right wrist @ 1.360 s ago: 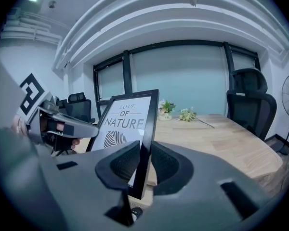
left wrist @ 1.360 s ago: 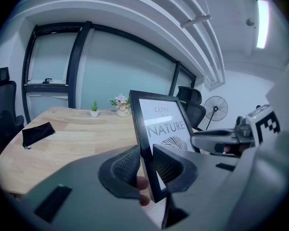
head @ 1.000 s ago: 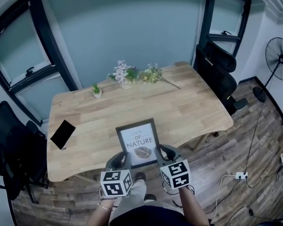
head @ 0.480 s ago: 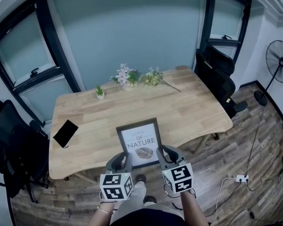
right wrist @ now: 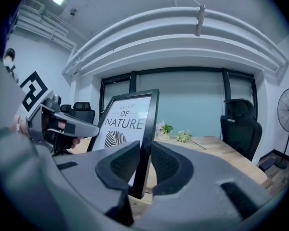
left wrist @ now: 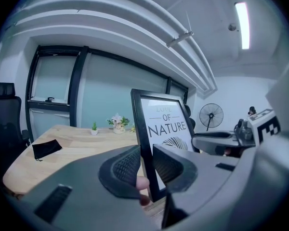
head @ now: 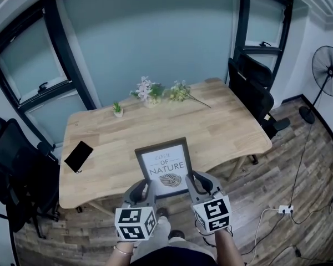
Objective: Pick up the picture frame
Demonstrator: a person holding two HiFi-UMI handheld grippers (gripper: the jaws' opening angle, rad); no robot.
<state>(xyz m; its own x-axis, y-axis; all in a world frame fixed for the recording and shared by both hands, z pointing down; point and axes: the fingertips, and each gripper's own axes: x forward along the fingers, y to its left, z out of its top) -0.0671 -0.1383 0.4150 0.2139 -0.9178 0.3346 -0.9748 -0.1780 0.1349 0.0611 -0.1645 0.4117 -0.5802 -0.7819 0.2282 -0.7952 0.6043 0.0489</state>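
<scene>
Even cool daylight, fisheye-bent edges

Wooden table [head: 222, 127], black chairs [head: 254, 93], plank floor [head: 299, 170].

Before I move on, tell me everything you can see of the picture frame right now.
The picture frame is a thin black rectangular frame around a white print reading LOVE OF NATURE above a dark leaf-like motif. It is held roughly upright in portrait, print facing the person, over the near edge of the wooden table. The left hand-held gripper clamps its left side rail and the right hand-held gripper its right rail, both low down.
</scene>
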